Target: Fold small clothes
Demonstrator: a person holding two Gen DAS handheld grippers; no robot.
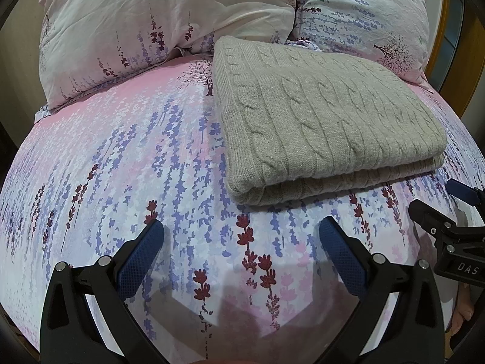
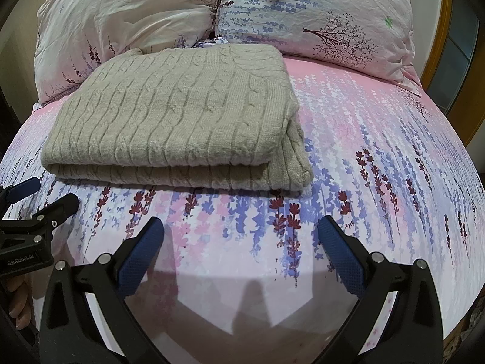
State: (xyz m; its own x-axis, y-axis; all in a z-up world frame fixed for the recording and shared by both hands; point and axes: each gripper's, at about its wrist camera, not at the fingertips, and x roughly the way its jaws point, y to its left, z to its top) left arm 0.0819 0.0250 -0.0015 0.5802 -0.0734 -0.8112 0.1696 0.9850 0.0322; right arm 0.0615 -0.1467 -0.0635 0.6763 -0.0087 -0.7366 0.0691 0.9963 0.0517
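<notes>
A beige cable-knit sweater (image 1: 321, 115) lies folded into a thick rectangle on the bed, its folded edge toward me. It also shows in the right wrist view (image 2: 172, 115). My left gripper (image 1: 241, 230) is open and empty, hovering over the sheet just short of the sweater's near edge. My right gripper (image 2: 241, 230) is open and empty, also short of the near edge. Each gripper shows at the other view's side: the right one (image 1: 439, 209), the left one (image 2: 45, 200).
The bed has a pink and purple lavender-print sheet (image 1: 136, 166). Two matching pillows (image 1: 157, 21) (image 2: 318, 15) lie behind the sweater. A wooden frame (image 2: 445, 45) stands at the right edge.
</notes>
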